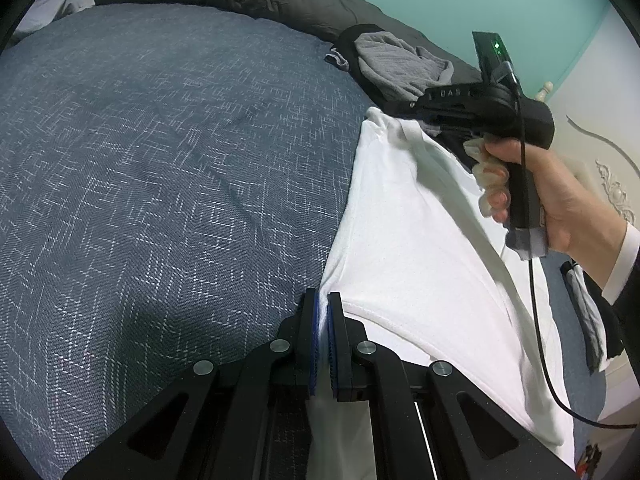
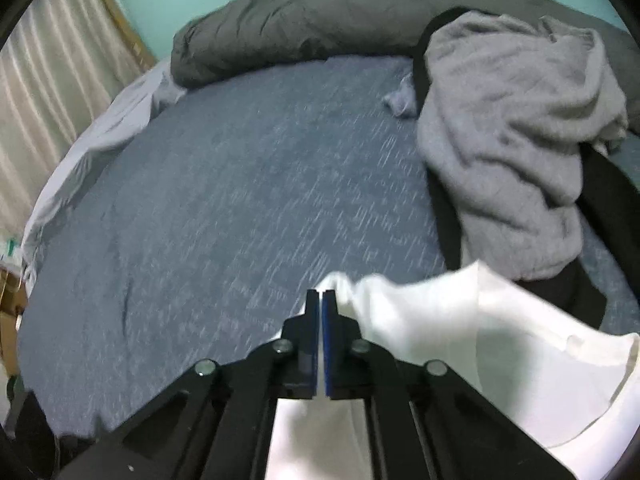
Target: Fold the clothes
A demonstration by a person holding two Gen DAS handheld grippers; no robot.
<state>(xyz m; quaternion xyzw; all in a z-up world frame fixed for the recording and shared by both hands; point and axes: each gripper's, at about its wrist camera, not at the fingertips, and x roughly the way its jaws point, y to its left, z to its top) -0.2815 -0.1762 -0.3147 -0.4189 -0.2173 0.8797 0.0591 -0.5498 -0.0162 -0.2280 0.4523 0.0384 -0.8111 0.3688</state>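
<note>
My left gripper point(image 1: 323, 300) and right gripper point(image 2: 322, 296) each pinch the white shirt point(image 1: 412, 216), stretched between them above the bed point(image 1: 168, 168).

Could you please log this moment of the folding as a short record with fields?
surface: blue-grey woven bedspread
garment in work: white T-shirt, lifted off the bed
left gripper: shut on the T-shirt's edge
right gripper: shut on the T-shirt
waiting pile: grey sweatshirt over a black garment
far edge: rolled dark grey duvet
</note>
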